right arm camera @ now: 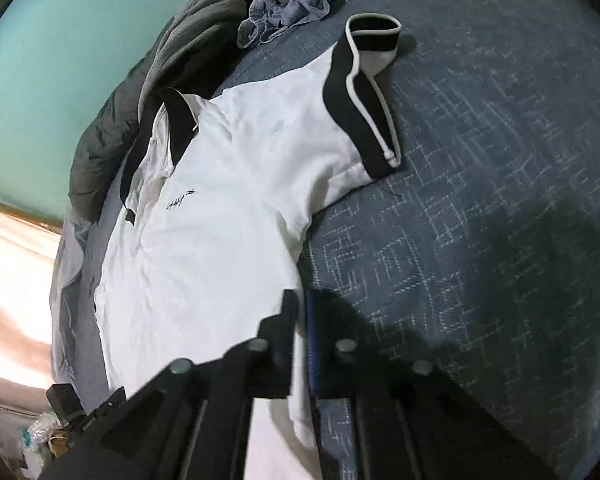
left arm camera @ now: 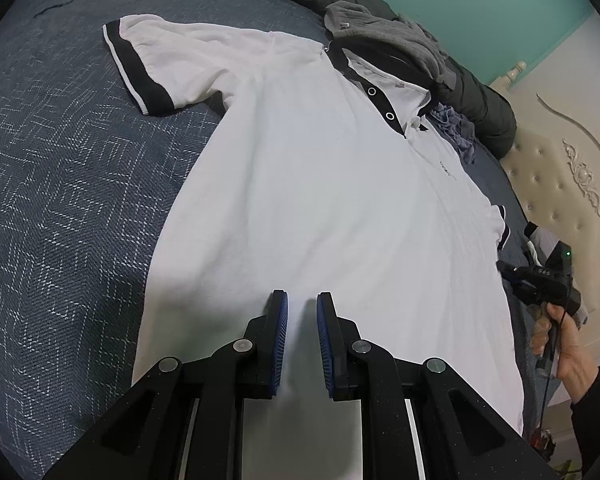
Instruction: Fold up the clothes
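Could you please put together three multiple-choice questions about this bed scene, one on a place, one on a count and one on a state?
1. Where does the grey garment heap lie?
A) by the collar of the white polo shirt
B) on its hem
C) on the floor

2. How many ring snaps show on the placket?
A) none
B) two
C) five

3. How does the shirt lie?
A) rolled up
B) folded in half
C) spread flat, front up

Answers: 1 A, the heap lies against the collar; 2 B, two rings sit along the placket; 3 C, both sleeves lie out on the bedspread.
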Demonstrator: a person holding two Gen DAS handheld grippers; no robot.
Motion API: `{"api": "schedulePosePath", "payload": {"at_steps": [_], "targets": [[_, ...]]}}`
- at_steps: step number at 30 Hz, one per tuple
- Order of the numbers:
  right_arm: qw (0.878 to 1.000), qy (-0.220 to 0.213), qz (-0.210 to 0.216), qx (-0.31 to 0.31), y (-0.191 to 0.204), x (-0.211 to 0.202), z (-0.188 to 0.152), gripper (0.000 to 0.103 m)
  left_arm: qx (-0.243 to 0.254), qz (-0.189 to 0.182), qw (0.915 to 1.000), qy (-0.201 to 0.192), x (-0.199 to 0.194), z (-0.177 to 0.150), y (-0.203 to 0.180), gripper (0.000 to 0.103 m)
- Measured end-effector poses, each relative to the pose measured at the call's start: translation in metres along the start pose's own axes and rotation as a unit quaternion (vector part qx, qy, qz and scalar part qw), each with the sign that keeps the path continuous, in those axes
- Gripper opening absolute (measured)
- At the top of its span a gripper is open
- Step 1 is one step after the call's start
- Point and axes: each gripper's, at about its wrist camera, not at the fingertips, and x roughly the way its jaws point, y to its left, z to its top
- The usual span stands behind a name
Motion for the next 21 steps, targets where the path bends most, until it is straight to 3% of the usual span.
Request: {"api": "schedulePosePath", "payload": {"at_steps": [5,8,13,17,21], "targets": [[0.998,-0.012,-0.033,-0.048,0.012,-0.006,0.011,0.002,0.001,-0.001,1.0000,0.001,0.000,0.000,0.001,0.016],[0.993,0.007,-0.080,-0.091,0.021,-0.001,0.013,0.002,0.002,0.001,1.0000,0.001,0.001,0.000,0.000,0.016],[0.993,0.023,-0.088,-0.077,0.009,-0.001,0.007,0.002,0.002,0.001,1.0000,0.001,0.001,0.000,0.000,0.016],[0.993,0.003,-0.100,-0.057,-0.004,-0.016,0.005,0.003,0.001,0.002,1.0000,0.001,0.000,0.000,0.000,0.016],[0.995,-0.021,-0.060,-0.080,0.010,-0.028,0.006,0.004,0.002,0.003,1.0000,0.001,0.000,-0.001,-0.001,0.016]]}}
